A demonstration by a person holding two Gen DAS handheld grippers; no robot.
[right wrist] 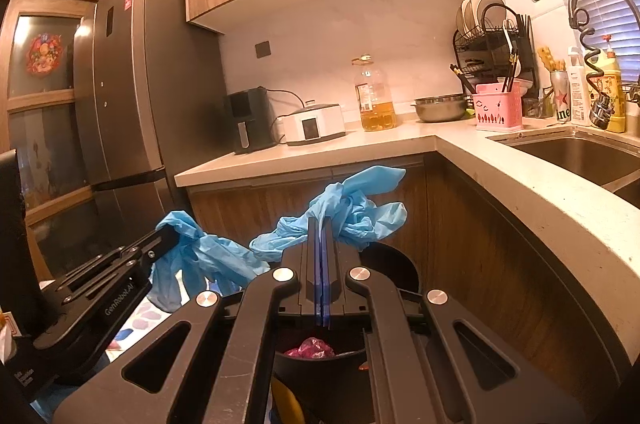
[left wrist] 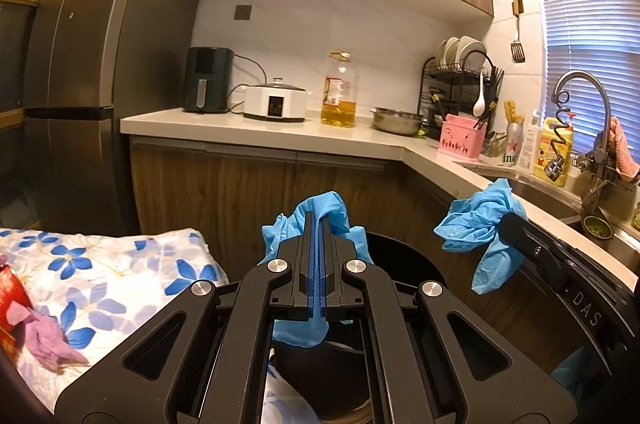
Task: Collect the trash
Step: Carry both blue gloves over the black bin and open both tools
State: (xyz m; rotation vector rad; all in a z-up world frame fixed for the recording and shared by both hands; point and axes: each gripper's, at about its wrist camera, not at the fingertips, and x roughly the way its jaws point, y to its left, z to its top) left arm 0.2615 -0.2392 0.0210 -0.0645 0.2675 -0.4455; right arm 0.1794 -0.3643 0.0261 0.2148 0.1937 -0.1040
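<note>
My left gripper is shut on a crumpled blue disposable glove, held above the round black trash bin. My right gripper is shut on a second blue glove, also over the bin. Each gripper shows in the other's view: the right one with its glove at the right, the left one with its glove at the left. Red crumpled trash lies inside the bin.
A flower-print cloth at the left carries purple tissue and a red can. The L-shaped counter holds an air fryer, cooker, oil bottle, bowl and dish rack. The sink is at right, the fridge at left.
</note>
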